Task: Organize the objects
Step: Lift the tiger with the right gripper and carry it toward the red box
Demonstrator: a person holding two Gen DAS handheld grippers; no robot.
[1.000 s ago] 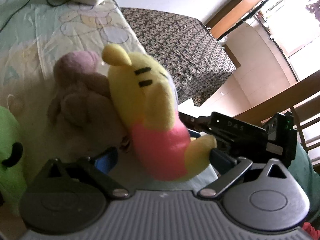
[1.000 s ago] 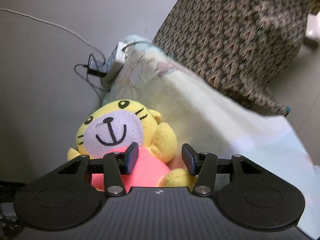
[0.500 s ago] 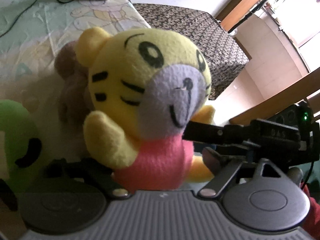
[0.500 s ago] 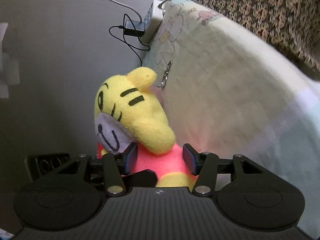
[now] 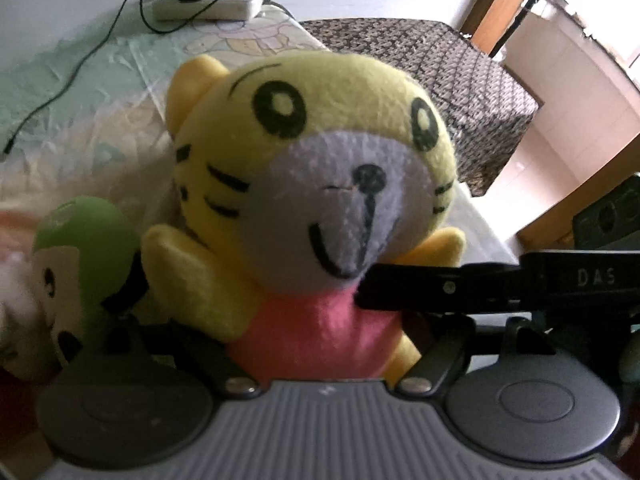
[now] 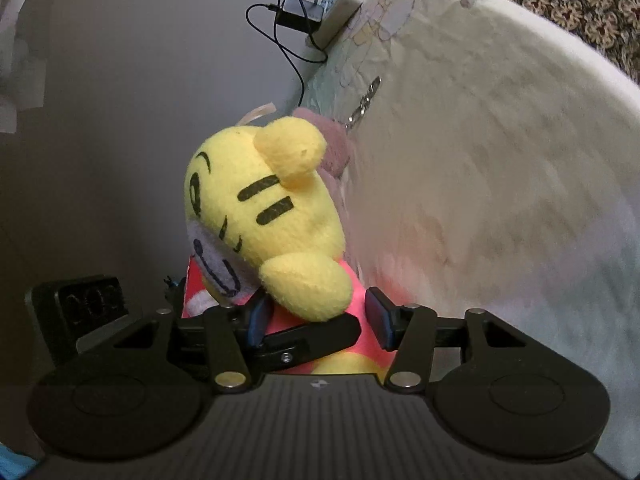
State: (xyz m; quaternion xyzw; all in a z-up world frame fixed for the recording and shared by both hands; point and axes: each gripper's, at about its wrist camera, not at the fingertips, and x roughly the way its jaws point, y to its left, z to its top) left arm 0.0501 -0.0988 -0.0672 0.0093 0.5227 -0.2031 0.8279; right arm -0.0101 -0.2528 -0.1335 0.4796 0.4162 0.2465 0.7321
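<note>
Bench [image 5: 80, 92] with pale printed cloth fills upper left of left view. Tiger plush [image 5: 312, 208] centre frame, upright, long axis vertical, face toward left camera.

Right gripper [image 6: 316, 318] fingers clenched on pink body. Left gripper [image 5: 320, 356] fingers flank same body; grip state cannot tell.

Step, likely: handover or placing beside green plush [image 5: 80, 264], lower left. Next: one gripper must let go.

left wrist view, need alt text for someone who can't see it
A yellow tiger plush in a pink shirt faces the camera, between the left gripper's fingers, with the right gripper reaching its belly from the right. A green plush sits left; a power strip lies behind.
</note>
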